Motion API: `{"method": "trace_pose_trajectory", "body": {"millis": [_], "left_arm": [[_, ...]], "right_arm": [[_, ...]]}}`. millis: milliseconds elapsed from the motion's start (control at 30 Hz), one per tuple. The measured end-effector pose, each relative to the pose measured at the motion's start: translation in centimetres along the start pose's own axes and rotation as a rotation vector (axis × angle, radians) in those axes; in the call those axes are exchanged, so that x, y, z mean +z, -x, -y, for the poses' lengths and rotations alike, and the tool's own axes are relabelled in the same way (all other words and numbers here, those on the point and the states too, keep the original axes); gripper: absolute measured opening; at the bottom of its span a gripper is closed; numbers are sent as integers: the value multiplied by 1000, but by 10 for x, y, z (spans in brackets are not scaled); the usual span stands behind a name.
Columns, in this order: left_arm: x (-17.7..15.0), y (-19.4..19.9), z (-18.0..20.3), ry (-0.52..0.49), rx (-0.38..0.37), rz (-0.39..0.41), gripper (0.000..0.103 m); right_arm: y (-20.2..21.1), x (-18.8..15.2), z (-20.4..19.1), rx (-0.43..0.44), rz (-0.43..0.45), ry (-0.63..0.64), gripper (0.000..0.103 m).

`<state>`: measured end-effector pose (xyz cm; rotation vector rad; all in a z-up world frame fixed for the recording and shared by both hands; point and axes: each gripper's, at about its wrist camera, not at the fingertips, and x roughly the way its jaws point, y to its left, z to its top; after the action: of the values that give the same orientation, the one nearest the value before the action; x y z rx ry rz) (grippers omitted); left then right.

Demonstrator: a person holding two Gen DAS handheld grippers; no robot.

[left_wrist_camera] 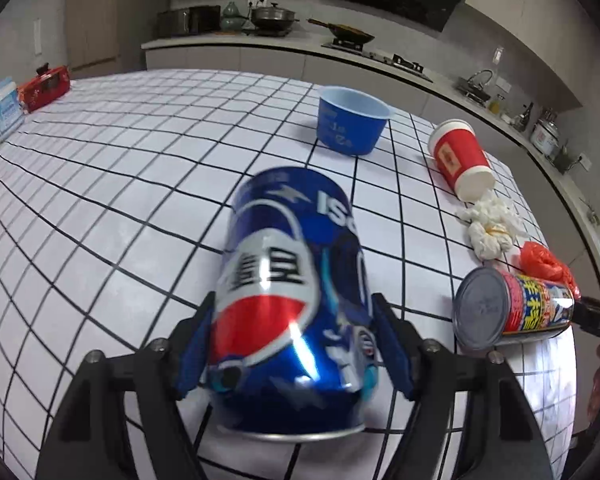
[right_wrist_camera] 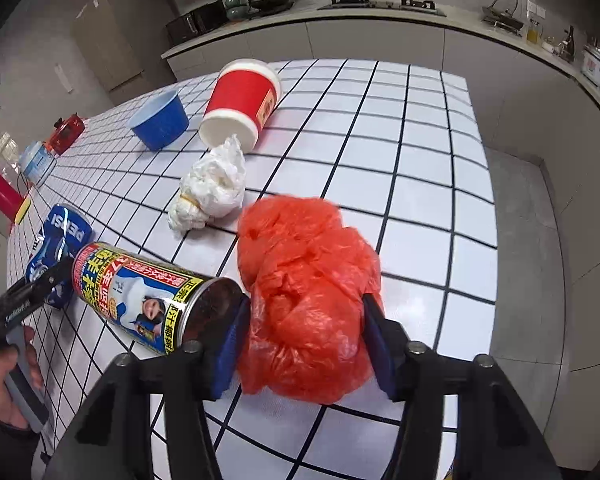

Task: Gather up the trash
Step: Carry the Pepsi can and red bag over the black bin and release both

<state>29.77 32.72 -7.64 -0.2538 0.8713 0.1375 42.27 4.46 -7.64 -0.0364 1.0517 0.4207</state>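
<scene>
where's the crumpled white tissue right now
The crumpled white tissue lies on the grid table, just in front of the tipped red cup's mouth, beyond the red plastic bag; right side in the left wrist view.

Our left gripper [left_wrist_camera: 292, 344] points steeply down, pads clamped on the can [left_wrist_camera: 296, 280]. Our right gripper [right_wrist_camera: 304, 340] tilts down too, pads pinching the bag [right_wrist_camera: 308, 292].

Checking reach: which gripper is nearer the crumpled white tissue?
Right. The right gripper, shut on the red bag, sits just short of the tissue; the left gripper is farther, beyond the yellow can.
</scene>
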Motion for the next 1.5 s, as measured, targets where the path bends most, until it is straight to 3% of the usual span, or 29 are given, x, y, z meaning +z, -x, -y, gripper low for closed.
{"method": "trace_pose_trajectory", "body": {"millis": [67,433,700,933,1200,1500], "left_arm": [[-2,6,1,-10,3,15,69],[-24,60,42,-92,-12,113,69],[-53,100,94,-121,-50,152,69],[-86,126,154,-165,-95,166,69],[-134,137,243,-244,-203,139,69],[-185,124,343,-357,-323,67,69]], "right_arm": [[6,-3,-2,1,23,4,34],[60,-19,1,10,128,-13,34],[107,-56,20,28,167,-14,34],[147,-101,64,19,176,-35,34],[184,-163,131,-29,157,-79,34],[191,-233,209,-75,76,-145,34]]}}
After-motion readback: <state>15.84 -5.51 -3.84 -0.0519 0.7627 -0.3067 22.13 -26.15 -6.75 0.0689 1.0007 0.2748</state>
